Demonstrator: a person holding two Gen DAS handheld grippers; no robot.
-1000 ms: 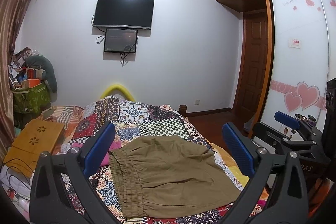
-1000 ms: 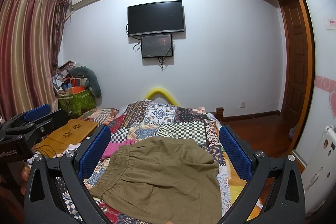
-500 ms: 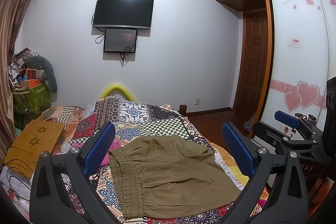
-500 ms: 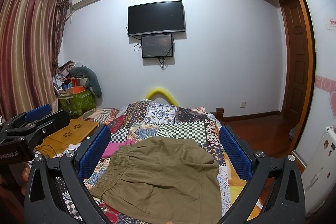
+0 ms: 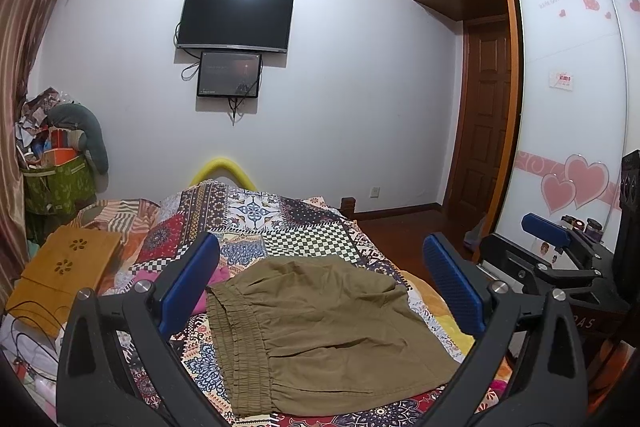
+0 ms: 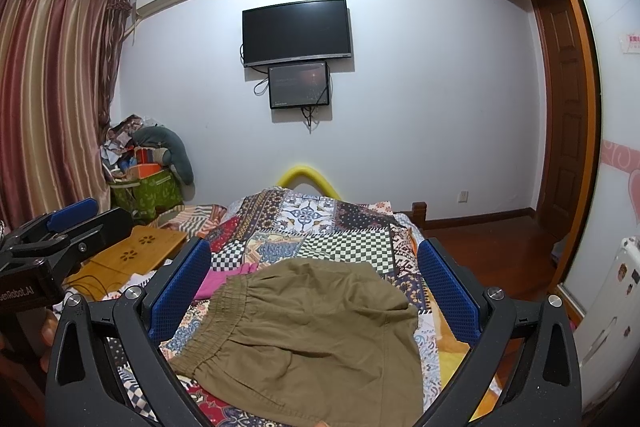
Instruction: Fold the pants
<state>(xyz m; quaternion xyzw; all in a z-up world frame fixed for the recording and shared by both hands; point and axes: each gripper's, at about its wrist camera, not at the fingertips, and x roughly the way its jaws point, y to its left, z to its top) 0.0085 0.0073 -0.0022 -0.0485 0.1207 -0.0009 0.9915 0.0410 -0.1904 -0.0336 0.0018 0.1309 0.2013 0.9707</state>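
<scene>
Olive-brown pants (image 5: 324, 327) lie folded on the patchwork bedspread (image 5: 280, 223), elastic waistband to the left. They also show in the right wrist view (image 6: 308, 331). My left gripper (image 5: 320, 267) is open and empty, held above the pants. My right gripper (image 6: 312, 267) is open and empty, also above the pants. Each gripper shows in the other's view: the right one (image 5: 560, 259) at the right, the left one (image 6: 52, 239) at the left.
A wooden lap table (image 5: 64, 275) lies left of the bed, with a pink cloth (image 6: 224, 279) beside the pants. A green bin of clutter (image 5: 56, 183) stands at the left wall. A wardrobe (image 5: 572, 115) and door are on the right. A TV (image 5: 236, 19) hangs on the far wall.
</scene>
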